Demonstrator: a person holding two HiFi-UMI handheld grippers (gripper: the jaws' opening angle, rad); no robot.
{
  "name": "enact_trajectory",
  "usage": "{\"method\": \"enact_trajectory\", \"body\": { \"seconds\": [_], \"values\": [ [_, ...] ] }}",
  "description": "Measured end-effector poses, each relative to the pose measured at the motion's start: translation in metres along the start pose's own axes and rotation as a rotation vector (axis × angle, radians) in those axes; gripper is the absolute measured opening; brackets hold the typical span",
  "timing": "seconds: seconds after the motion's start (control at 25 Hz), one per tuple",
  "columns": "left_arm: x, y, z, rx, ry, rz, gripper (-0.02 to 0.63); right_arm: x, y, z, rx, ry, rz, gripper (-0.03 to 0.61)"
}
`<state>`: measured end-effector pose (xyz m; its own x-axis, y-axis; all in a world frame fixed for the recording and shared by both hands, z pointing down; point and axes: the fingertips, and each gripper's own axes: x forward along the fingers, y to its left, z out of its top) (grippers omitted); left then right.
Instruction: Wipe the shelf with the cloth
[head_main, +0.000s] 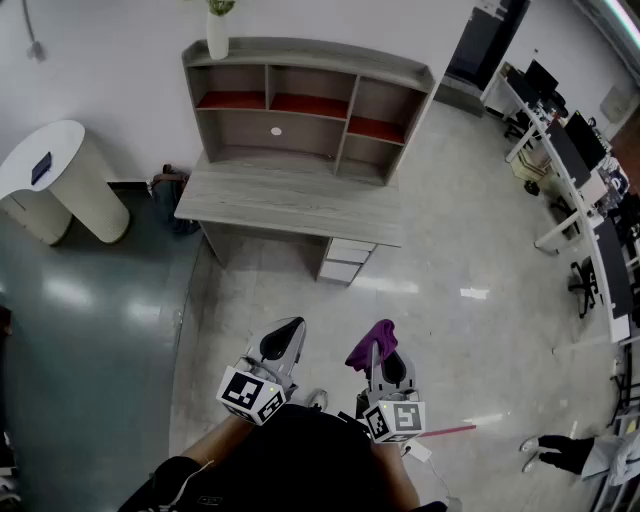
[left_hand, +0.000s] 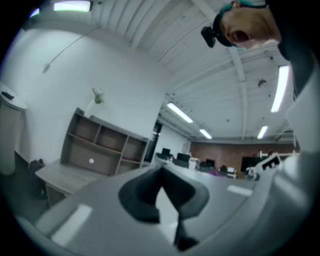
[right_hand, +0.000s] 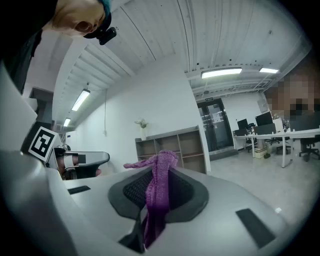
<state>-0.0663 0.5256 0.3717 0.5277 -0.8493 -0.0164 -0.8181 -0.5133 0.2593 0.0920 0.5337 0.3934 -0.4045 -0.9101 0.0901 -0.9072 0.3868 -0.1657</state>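
1. Right gripper (right_hand: 161, 169): fingers clamped on purple cloth (right_hand: 158, 189); cloth pokes up past the tips & trails back btwn them.
2. Left gripper (left_hand: 161, 175): fingers pressed together, nothing btwn.
3. Both grippers near the person, side by side; cloth well apart from shelf (head_main: 300, 105), not touching it.
4. Shelf at far side against wall, standing on grey desk (head_main: 290, 205); open compartments; white vase (head_main: 217, 38) on its top left corner.
5. White round table (head_main: 50, 160) far left; office desks w/ monitors (head_main: 570, 150) far right.
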Motion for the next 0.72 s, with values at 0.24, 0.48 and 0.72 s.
{"method": "enact_trajectory", "body": {
  "seconds": [0.24,0.48,0.72],
  "values": [
    [-0.001,-0.007,0.001,0.004,-0.002,-0.004,0.003,-0.005,0.000,-0.001,-0.002,-0.005,0.010,0.054],
    [-0.002,-0.012,-0.005,-0.004,0.001,-0.006,0.003,-0.011,-0.004,-0.002,0.013,-0.016,0.007,0.054],
    [0.005,-0.020,-0.009,0.000,0.006,-0.014,0.003,-0.014,-0.011,0.003,0.030,-0.031,0.010,0.054]
  ]
}}
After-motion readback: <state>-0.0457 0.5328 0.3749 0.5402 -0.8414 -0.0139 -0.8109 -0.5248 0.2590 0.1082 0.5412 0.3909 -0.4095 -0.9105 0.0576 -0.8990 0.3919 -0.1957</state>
